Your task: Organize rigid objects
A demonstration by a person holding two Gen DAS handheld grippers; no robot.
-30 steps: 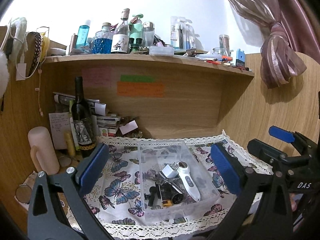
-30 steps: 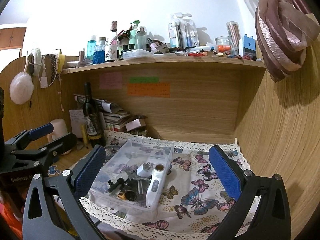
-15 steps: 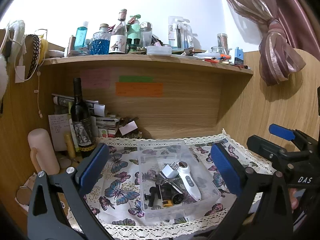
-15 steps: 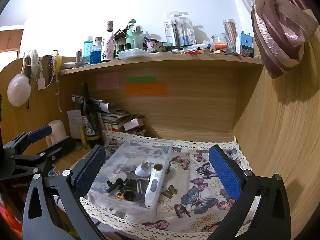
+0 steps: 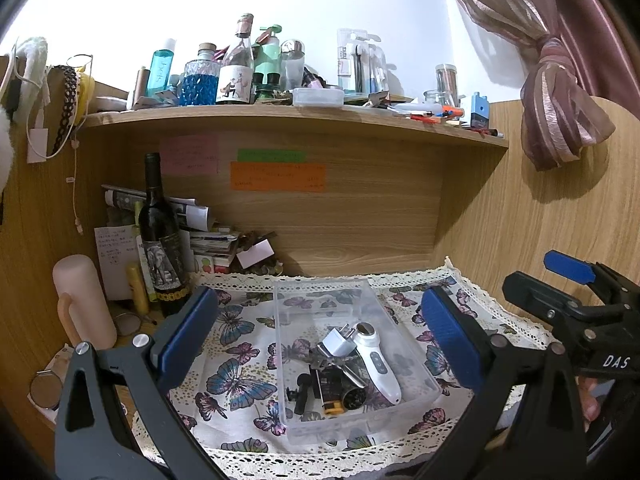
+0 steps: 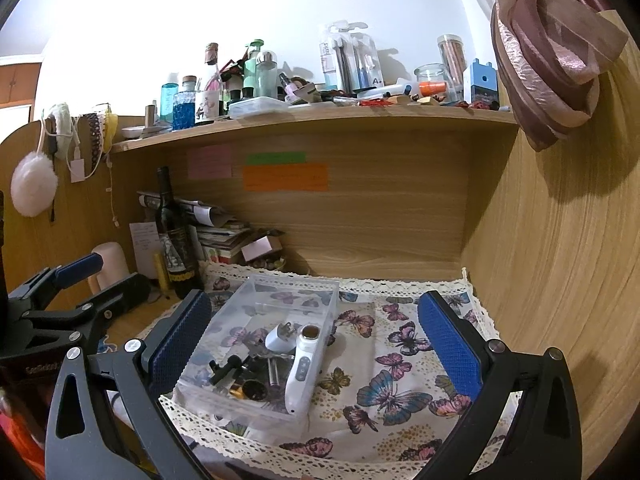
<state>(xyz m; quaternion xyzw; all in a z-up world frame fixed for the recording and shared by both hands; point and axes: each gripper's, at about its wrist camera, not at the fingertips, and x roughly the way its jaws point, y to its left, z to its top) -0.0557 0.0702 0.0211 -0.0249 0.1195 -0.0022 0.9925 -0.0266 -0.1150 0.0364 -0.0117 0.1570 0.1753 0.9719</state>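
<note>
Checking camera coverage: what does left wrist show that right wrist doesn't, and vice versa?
Left wrist only: the right tool from the side, open, and a round mirror at the desk's left edge.

Right wrist only: the left tool from the side, open, a white pompom hanging on the left panel, and the bare cloth right of the bin.

Both: the clear bin holding the white device and plug, the wine bottle, the cluttered shelf, the curtain.

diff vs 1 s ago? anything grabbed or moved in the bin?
Nothing grabbed or released. Both views shift slightly, so the tools drifted a little. Left tool and right tool stay open and empty; the white handheld device and plug adapter lie unchanged in the clear bin.
</note>
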